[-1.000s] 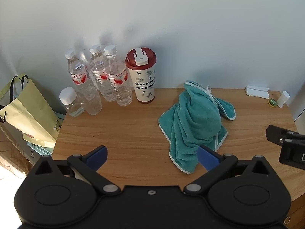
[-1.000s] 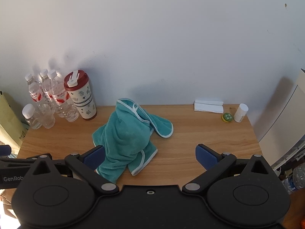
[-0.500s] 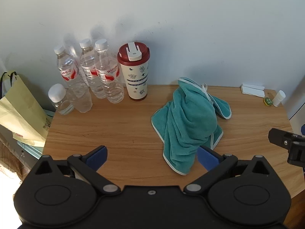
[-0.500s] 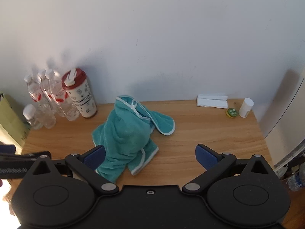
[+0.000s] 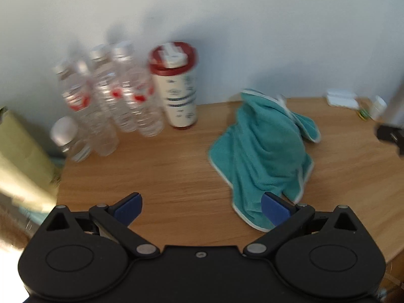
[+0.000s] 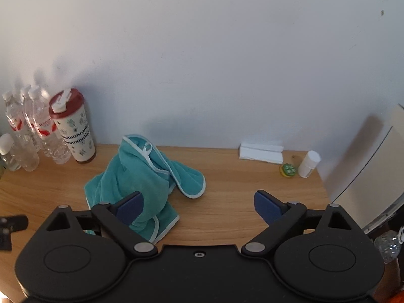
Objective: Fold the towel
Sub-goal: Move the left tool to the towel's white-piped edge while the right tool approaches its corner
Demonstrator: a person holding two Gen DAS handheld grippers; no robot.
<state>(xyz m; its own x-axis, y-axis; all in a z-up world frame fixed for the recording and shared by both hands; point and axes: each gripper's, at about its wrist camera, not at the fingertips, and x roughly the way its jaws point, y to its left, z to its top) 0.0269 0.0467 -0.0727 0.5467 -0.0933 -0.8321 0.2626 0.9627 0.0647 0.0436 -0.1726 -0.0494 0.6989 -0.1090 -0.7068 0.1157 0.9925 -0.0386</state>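
1. The teal towel [image 5: 265,151] is seen lying crumpled in a raised heap on the wooden table [image 5: 164,176], unfolded, with its white-edged hem trailing toward the near edge. Its shape and place on the table are unchanged from the earlier frames.

2. The left gripper [image 5: 202,208] is held above the table with its blue-padded fingers spread wide and nothing between them. Its right pad sits in front of the towel's near hem; whether contact is made cannot be told. The spread of the fingers is the same as half a second ago.

3. The left wrist view is blurred now, whereas it was sharp before. The water bottles [image 5: 111,106] and the red-lidded tumbler [image 5: 176,85] are shown larger and closer than a moment ago, and the towel likewise.

4. The right gripper [image 6: 199,205] is also held wide apart and empty, as before. Its left pad overlaps the towel [image 6: 141,176] in the view, and the towel appears larger and nearer than in the earlier frame.

5. In the right wrist view, the folded white paper [image 6: 261,151], the small green-topped object [image 6: 287,169] and the white container [image 6: 308,164] are seen at the back right of the table, where they were before.

6. Part of the left gripper is visible at the left edge of the right wrist view, well apart from the towel.
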